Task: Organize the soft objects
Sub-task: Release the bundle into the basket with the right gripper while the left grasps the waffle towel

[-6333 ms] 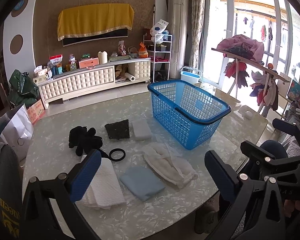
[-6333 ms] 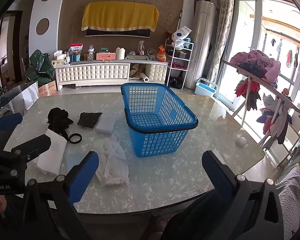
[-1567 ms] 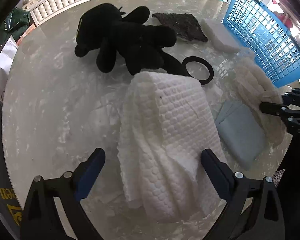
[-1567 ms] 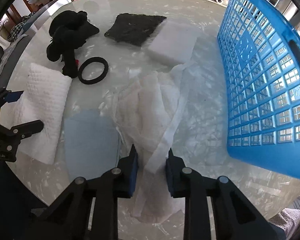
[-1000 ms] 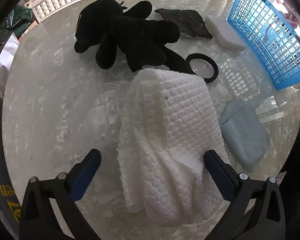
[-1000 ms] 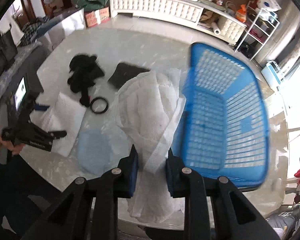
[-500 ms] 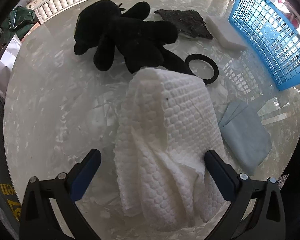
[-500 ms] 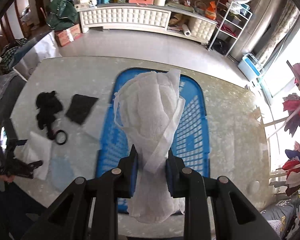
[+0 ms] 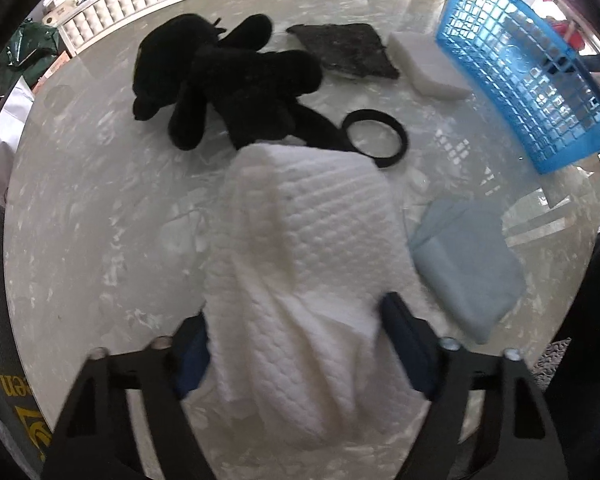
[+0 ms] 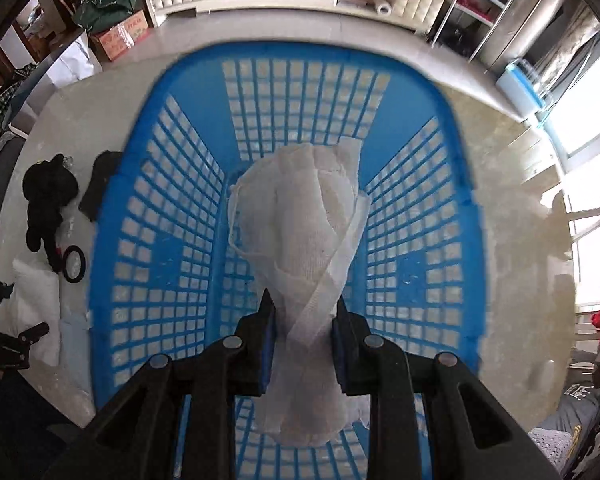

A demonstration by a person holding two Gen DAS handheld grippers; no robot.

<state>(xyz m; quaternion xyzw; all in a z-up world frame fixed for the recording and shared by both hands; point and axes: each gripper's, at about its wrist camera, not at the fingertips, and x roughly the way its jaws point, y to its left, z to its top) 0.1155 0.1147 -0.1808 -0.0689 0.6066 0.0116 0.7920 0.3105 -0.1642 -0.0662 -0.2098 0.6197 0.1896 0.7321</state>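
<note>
A round marble-patterned worktop (image 9: 80,200) is seen in both views, and the blue basket (image 10: 180,92) is stood on it, with only one corner of it caught at the upper right of the left wrist view. Directly over the basket's open mouth the white gauze cloth (image 10: 300,232) is held hanging by the right gripper (image 10: 304,340), whose fingers (image 10: 266,344) are pinched on a gathered part of the cloth. A white quilted towel (image 9: 300,280) is laid on the worktop under the left gripper (image 9: 296,336); its fingers (image 9: 404,332) have just been closing and are now set against both sides of the towel's near end, which is bunched up between them. Beyond the towel a black plush toy (image 9: 228,80) is laid on its side, touching the towel's far edge. Just to the right of the towel a folded pale blue cloth (image 9: 468,264) is laid flat. A dark grey pad (image 9: 344,52) and a white sponge block (image 9: 424,68) are placed side by side near the basket. A black ring (image 9: 376,132) is laid flat between the plush toy and the blue cloth, just beside the towel's far corner.
</note>
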